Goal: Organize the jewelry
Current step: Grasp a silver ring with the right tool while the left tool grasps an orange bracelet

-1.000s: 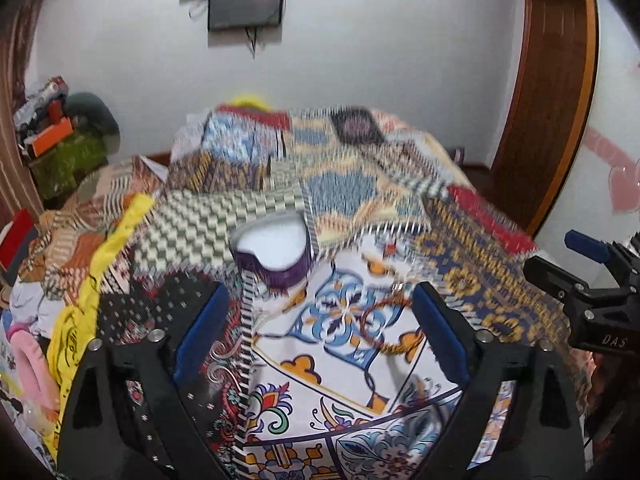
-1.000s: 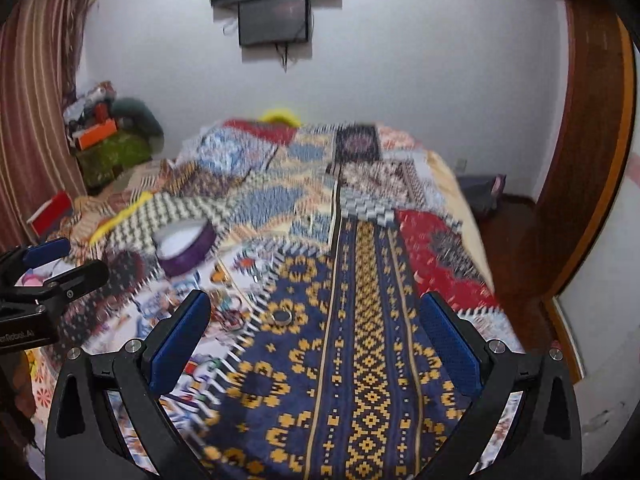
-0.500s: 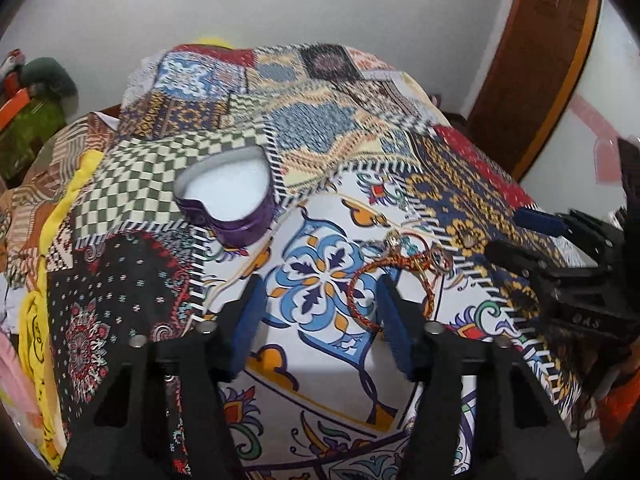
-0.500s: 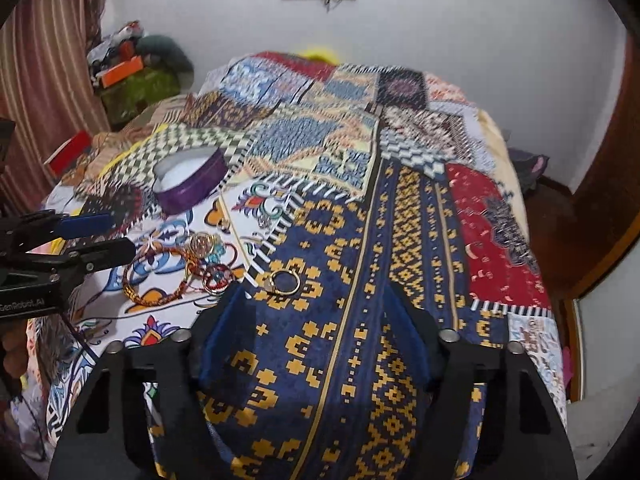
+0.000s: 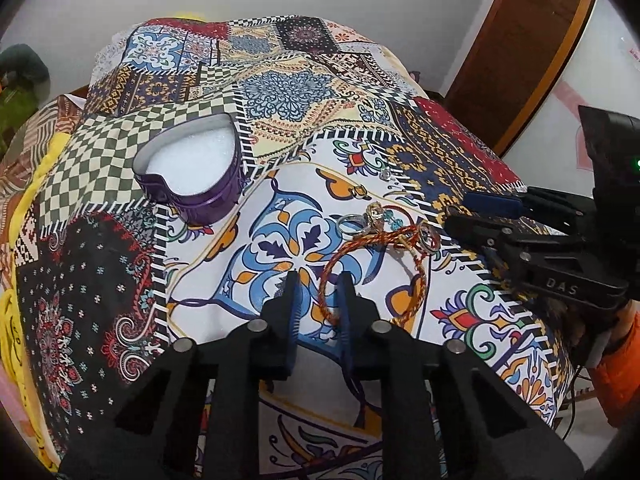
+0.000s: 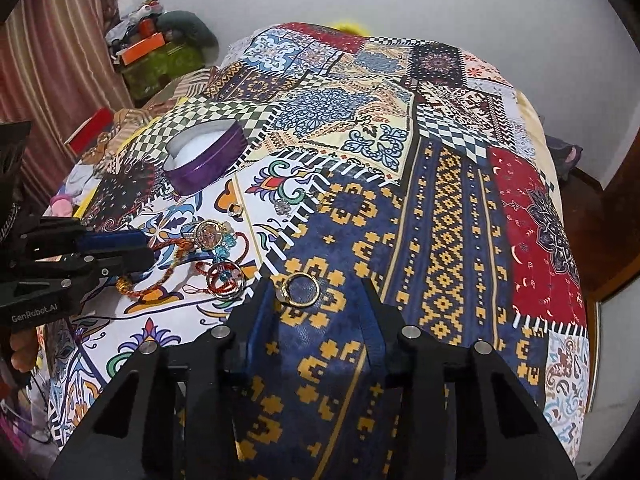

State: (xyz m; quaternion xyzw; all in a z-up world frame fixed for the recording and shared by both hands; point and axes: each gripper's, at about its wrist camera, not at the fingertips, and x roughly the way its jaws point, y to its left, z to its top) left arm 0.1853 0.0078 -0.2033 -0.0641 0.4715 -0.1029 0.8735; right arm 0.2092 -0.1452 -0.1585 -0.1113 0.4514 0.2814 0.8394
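Observation:
A purple heart-shaped box (image 5: pixel 192 172) with a white lining stands open on the patchwork bedspread; it also shows in the right wrist view (image 6: pixel 206 158). A pile of bracelets and rings (image 5: pixel 384 232) lies to its right. My left gripper (image 5: pixel 318 292) is low over the bed, its jaws narrowed around the near edge of a red-and-gold thread bracelet (image 5: pixel 332 268), a small gap still showing. My right gripper (image 6: pixel 316 300) is partly open, its fingers either side of a gold ring (image 6: pixel 302 288) on the blue patch.
Small rings (image 6: pixel 236 210) and a silver piece (image 6: pixel 282 206) lie between the box and the pile. Clutter and a green box (image 6: pixel 160 64) sit at the far left by a curtain. A wooden door frame (image 5: pixel 520 48) stands right of the bed.
Both grippers have come down and forward toward the bed and narrowed their jaws. The left now brackets the thread bracelet, the right brackets the gold ring.

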